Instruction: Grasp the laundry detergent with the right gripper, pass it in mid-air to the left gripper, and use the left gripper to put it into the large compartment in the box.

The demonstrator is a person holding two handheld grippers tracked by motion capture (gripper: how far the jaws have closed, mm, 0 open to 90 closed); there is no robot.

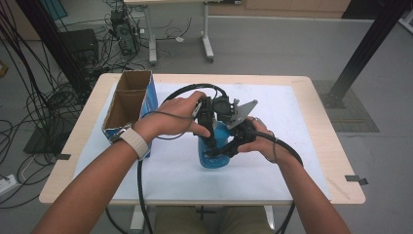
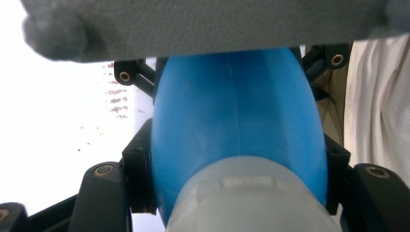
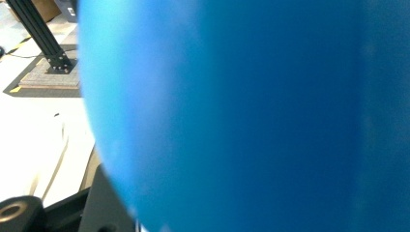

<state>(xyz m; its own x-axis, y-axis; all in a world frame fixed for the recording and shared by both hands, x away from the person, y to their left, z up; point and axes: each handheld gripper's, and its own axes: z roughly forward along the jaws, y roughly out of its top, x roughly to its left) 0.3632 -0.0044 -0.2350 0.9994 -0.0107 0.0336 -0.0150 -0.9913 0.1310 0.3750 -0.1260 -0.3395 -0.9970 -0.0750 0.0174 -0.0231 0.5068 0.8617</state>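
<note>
Plastic bottle (image 1: 215, 152), blue, stands upright mid-table on the white sheet (image 1: 311, 161), long axis vertical, pale cap (image 2: 251, 198) up. It looks light, smooth and somewhat squeezable, so a slip is likely; the waist suits best. Left gripper (image 1: 208, 141) clamps its upper body from above; right gripper (image 1: 229, 148) is closed on its side.
</note>
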